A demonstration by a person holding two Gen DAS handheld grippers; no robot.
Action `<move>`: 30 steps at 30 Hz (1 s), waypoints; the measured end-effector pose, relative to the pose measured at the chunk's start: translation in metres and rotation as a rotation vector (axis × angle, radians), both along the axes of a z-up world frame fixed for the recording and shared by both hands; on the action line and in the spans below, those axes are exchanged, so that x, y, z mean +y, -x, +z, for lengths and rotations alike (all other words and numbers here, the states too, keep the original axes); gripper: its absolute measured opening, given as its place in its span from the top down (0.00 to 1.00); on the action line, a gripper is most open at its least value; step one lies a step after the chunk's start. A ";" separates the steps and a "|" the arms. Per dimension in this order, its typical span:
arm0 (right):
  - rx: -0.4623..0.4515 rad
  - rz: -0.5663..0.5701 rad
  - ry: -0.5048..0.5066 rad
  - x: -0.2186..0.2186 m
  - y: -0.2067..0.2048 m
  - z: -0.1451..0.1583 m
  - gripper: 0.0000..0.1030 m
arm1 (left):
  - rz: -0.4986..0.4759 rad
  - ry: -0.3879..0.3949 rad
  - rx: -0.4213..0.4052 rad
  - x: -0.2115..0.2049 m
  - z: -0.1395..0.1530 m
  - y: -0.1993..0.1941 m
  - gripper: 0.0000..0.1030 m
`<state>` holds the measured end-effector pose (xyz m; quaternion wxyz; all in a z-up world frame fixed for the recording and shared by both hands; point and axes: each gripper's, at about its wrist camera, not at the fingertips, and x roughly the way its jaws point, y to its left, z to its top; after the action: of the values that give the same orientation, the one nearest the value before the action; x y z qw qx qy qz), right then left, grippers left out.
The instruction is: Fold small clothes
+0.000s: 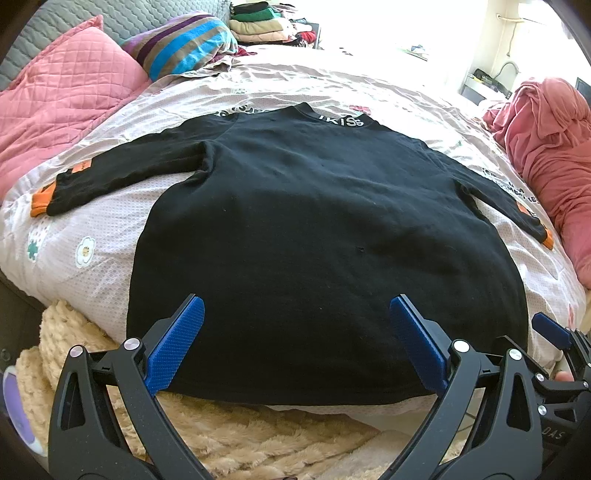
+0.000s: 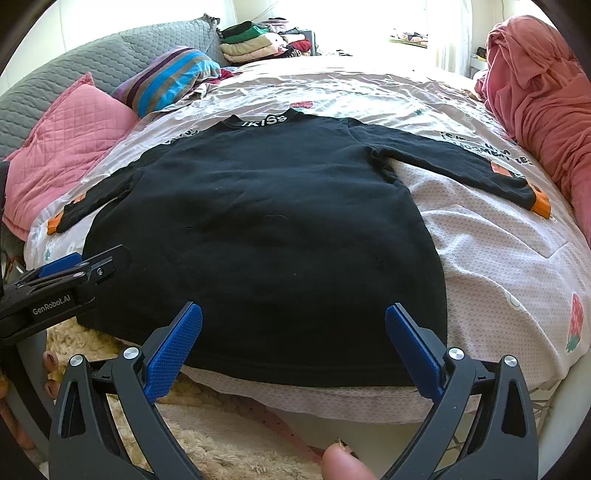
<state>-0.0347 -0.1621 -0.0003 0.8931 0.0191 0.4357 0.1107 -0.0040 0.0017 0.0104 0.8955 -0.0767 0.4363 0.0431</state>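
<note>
A black long-sleeved sweater (image 1: pixel 314 229) lies flat on the bed, collar away from me, hem at the near edge, both sleeves spread out with orange cuffs (image 1: pixel 40 201). It also shows in the right wrist view (image 2: pixel 266 229). My left gripper (image 1: pixel 295 321) is open and empty, just above the hem near its left half. My right gripper (image 2: pixel 293 328) is open and empty above the hem's right half. The right gripper's blue finger (image 1: pixel 550 328) shows at the left view's right edge, and the left gripper's body (image 2: pixel 59 284) shows at the right view's left.
The bed has a pale patterned cover (image 1: pixel 110 236). Pink quilted pillow (image 1: pixel 62 96) and striped pillow (image 1: pixel 184 44) lie far left. A heap of pink cloth (image 1: pixel 554 147) lies at the right. Folded clothes (image 1: pixel 258 22) are stacked at the back. A cream fluffy blanket (image 1: pixel 229 439) lies below the bed's edge.
</note>
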 end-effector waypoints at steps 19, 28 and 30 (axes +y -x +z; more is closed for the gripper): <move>-0.012 0.003 -0.013 0.001 -0.006 0.003 0.04 | 0.009 0.005 0.000 0.007 0.004 -0.003 0.08; -0.060 0.030 -0.024 0.009 -0.023 0.017 0.04 | 0.038 0.012 -0.003 0.020 0.007 -0.014 0.08; -0.064 0.032 -0.028 0.011 -0.029 0.018 0.04 | 0.044 0.009 -0.005 0.022 0.009 -0.018 0.08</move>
<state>-0.0053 -0.1515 0.0182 0.9043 0.0211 0.4057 0.1313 0.0137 0.0241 0.0195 0.8949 -0.0906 0.4327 0.0605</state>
